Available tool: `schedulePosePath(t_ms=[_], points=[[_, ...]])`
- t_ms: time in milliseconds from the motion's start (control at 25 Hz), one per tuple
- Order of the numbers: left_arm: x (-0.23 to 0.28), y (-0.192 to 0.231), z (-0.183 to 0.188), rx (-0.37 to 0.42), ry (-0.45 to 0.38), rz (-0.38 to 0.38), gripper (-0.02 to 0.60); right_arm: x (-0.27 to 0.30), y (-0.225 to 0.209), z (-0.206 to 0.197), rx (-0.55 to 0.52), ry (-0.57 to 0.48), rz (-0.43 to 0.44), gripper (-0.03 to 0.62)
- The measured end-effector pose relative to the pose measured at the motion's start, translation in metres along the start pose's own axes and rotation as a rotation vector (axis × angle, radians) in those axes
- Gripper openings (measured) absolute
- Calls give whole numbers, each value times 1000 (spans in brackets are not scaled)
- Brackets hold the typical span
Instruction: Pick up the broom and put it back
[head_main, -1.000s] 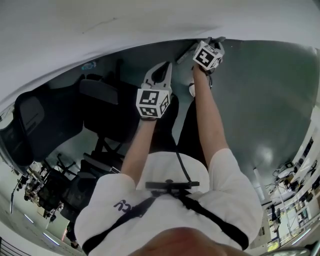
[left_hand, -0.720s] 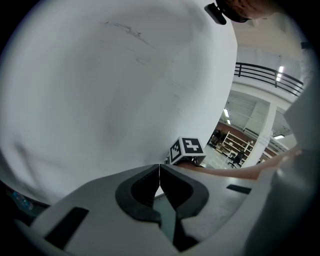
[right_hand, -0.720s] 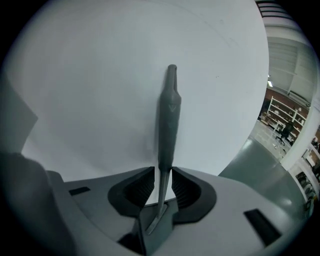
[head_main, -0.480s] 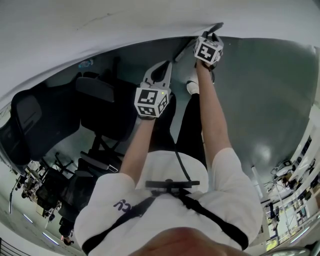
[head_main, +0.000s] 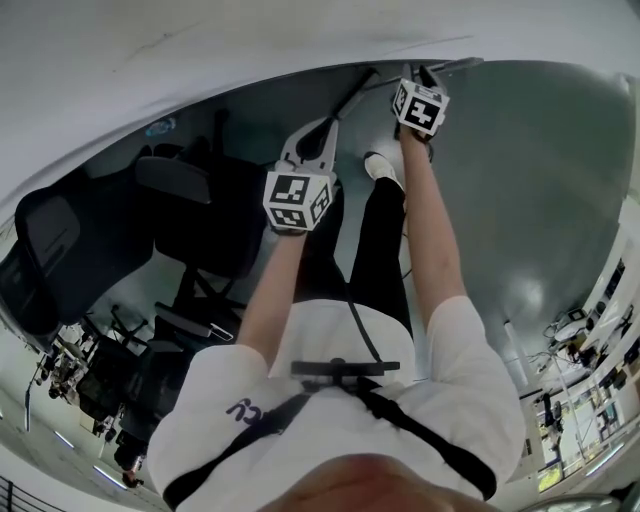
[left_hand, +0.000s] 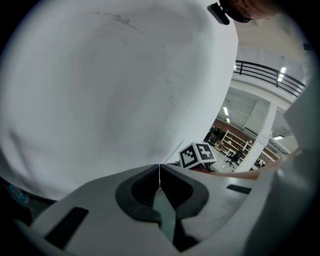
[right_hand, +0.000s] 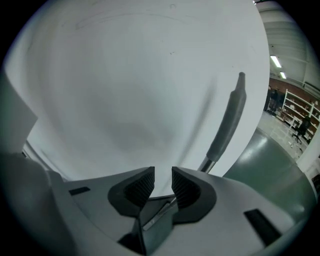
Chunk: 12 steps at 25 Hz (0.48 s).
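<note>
**Nearly back: broom leans on the wall, right tongs slack about it**

Here the broom (right_hand: 229, 117) stands tilted against the white wall (right_hand: 115, 80), grey grip uppermost, its shadow falling beside it; the lean is what keeps it up, so this looks to be its resting place. The right gripper (right_hand: 162, 176) points down along it with its ribbed pads (right_hand: 142, 186) a narrow way apart; bare wall shows between them, and the thin metal shaft slips behind the right jaw and shows again deep in the throat, so it seems to cross the gap unpinched; I judge this a guarding hold, loose enough to let the broom settle. The left gripper (left_hand: 159, 176) hangs near, jaws pressed together on nothing; it plays no part. In the head view both arms reach toward the seam of wall and green floor (head_main: 530, 180); what remains, probably, is drawing the right tongs clear without nudging the shaft.
</note>
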<state>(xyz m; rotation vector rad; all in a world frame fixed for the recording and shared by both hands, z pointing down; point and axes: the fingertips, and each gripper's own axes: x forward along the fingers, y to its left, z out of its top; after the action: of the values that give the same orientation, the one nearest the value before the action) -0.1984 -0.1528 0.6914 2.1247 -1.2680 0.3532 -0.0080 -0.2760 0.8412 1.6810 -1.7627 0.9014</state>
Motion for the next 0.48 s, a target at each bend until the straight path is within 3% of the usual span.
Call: schedulePosePath(t_ms=[280, 360, 400, 440, 480], points=[[21, -30, -4, -10, 11, -24, 12, -33, 1, -55, -22, 51, 74, 87], [31, -39, -7, -5, 22, -37, 12, -44, -23, -97, 93, 83, 36, 87], [35, -44, -9, 6, 31, -43, 12, -42, -46, -119, 218, 77, 29, 89], [39, -49, -10, 26, 42, -49, 12, -33, -74, -134, 379, 30, 70, 222], [42, -55, -12, 58, 56, -58, 12, -20, -102, -137, 553, -72, 168, 529]])
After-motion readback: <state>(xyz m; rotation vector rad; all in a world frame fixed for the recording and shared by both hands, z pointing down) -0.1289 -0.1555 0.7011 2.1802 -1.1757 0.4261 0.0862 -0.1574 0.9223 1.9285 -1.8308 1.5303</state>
